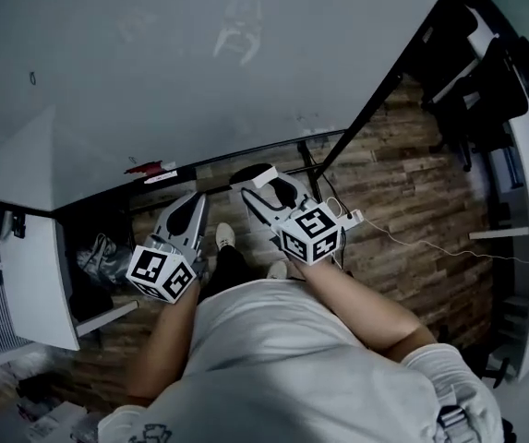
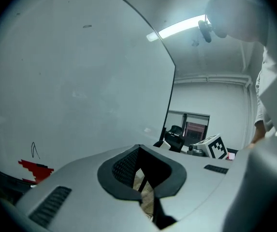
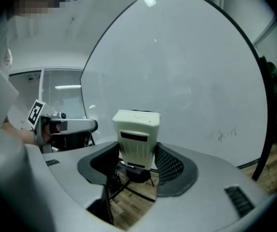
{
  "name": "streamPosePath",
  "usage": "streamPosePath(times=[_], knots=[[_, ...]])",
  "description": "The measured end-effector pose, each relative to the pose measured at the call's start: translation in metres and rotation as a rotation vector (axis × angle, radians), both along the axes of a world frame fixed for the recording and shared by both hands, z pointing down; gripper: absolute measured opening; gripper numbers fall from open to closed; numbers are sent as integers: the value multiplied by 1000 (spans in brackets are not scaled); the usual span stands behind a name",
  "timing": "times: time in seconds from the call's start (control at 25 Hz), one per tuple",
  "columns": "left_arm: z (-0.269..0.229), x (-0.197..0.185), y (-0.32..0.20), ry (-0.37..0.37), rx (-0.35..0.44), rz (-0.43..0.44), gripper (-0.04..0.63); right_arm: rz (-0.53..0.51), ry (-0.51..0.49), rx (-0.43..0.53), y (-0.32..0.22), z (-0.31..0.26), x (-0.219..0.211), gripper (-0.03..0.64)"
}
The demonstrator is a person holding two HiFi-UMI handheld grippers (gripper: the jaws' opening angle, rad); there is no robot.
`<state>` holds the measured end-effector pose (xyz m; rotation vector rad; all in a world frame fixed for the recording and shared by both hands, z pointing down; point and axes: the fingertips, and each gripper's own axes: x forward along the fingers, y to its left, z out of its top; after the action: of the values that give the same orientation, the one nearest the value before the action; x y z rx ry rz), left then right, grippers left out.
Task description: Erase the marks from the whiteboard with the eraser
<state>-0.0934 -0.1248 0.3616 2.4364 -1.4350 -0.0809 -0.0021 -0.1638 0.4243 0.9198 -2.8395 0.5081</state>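
Note:
The whiteboard (image 1: 153, 72) fills the top of the head view and carries a pale scribble (image 1: 236, 30) and a small dark mark (image 1: 31, 78). My right gripper (image 1: 262, 181) is shut on a cream eraser (image 1: 255, 174), upright between the pads (image 3: 177, 170), just below the board's lower edge. From the right gripper view the eraser (image 3: 136, 137) stands before the board, with a scribble (image 3: 227, 135) to its right. My left gripper (image 1: 186, 212) hangs beside it, jaws narrowly apart and empty (image 2: 143, 178). The left gripper view shows a thin mark (image 2: 34, 150) above a red patch (image 2: 36, 169).
A red item (image 1: 144, 167) lies on the board's ledge. The board's black stand leg (image 1: 356, 118) slants to the wooden floor (image 1: 412, 192). A white cable (image 1: 421, 243) crosses the floor. Black chairs (image 1: 476, 90) stand at right, a white panel (image 1: 33, 257) at left. My shoes (image 1: 225, 236) are below.

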Motion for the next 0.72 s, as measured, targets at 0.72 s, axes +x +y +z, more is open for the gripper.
streamPosePath(times=[0.72], knots=[[-80, -30, 81, -39, 121, 116, 6, 69, -104, 133, 84, -103, -18, 233]])
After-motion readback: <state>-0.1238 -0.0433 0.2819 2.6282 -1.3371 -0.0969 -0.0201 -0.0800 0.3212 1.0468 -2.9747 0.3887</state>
